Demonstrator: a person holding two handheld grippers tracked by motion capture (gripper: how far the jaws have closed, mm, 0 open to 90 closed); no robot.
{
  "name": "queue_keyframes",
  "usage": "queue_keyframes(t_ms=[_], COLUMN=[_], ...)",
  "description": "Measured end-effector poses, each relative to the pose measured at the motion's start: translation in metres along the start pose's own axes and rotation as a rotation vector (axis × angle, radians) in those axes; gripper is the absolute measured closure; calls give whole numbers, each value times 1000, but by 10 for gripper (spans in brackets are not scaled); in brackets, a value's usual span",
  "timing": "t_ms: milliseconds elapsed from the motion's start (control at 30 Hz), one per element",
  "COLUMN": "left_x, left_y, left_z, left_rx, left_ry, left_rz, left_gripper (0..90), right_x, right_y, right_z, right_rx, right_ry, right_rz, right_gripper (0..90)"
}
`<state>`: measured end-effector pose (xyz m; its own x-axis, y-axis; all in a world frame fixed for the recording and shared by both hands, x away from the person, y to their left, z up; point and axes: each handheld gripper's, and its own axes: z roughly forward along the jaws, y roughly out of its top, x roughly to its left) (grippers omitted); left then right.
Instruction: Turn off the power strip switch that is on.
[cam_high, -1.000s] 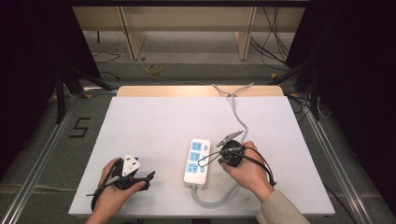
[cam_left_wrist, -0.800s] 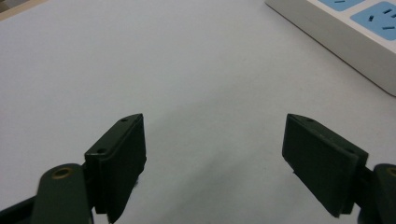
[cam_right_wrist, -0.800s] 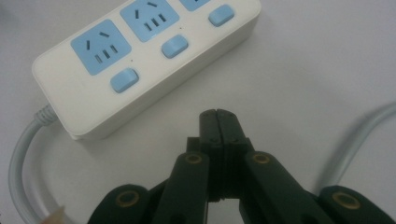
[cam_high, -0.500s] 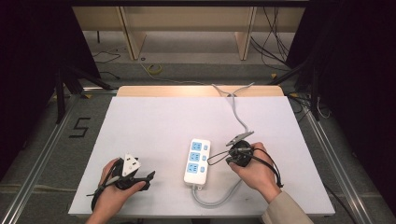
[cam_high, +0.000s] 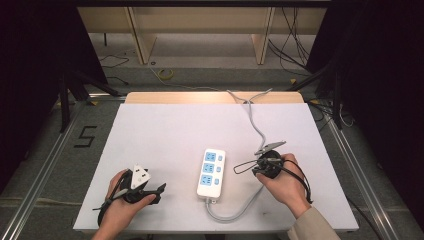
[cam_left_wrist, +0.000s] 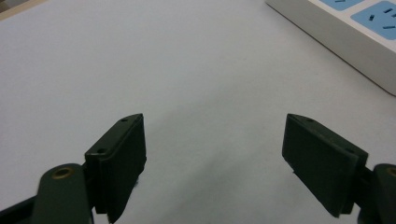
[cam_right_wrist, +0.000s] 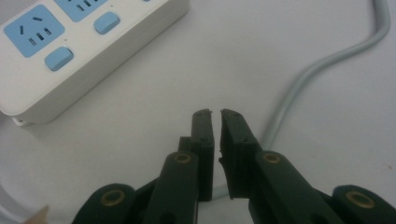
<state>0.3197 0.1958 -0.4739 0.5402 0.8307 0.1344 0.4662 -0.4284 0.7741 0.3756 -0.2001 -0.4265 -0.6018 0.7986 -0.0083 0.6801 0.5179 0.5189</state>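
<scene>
Power strip (cam_high: 211, 172) lies flat mid-table, cord (cam_high: 235, 212) looping from near end. Right gripper (cam_right_wrist: 216, 113) just beside strip's right edge, jaws just been opening, narrow slit, nothing between. Left gripper (cam_left_wrist: 215, 140) well left of strip, spread wide, empty, apparently waiting.

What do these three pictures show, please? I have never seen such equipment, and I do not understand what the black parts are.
A person sits at a white table and holds one hand tool in each hand. The high view looks down from above: the left tool and the right tool. Each other picture comes from a camera riding on one tool, looking along its two black jaws. The left tool is wide open and holds nothing. The right tool shows a narrow gap, having just been opening, and holds nothing. A white power strip with blue sockets and its grey cord lies between them.
</scene>
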Motion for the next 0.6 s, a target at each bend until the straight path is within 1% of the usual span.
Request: queue_keyframes(t_ms=[133, 300, 500, 600], left_x=[0, 0, 1, 1], left_y=[0, 0, 0, 0], left_z=[0, 0, -1, -1], left_rx=[0, 2, -2, -4], left_ry=[1, 0, 3, 4], left_rz=[0, 0, -1, -3], left_gripper=[216, 216, 216, 215], right_x=[-6, -12, -18, -21], right_y=[-6, -12, -19, -22], right_z=[-1, -1, 0, -1], right_rx=[-7, -4, 1, -1], right_ry=[-10, -15, -11, -15], right_rz=[23, 34, 66, 74], right_gripper=[814, 781, 749, 735])
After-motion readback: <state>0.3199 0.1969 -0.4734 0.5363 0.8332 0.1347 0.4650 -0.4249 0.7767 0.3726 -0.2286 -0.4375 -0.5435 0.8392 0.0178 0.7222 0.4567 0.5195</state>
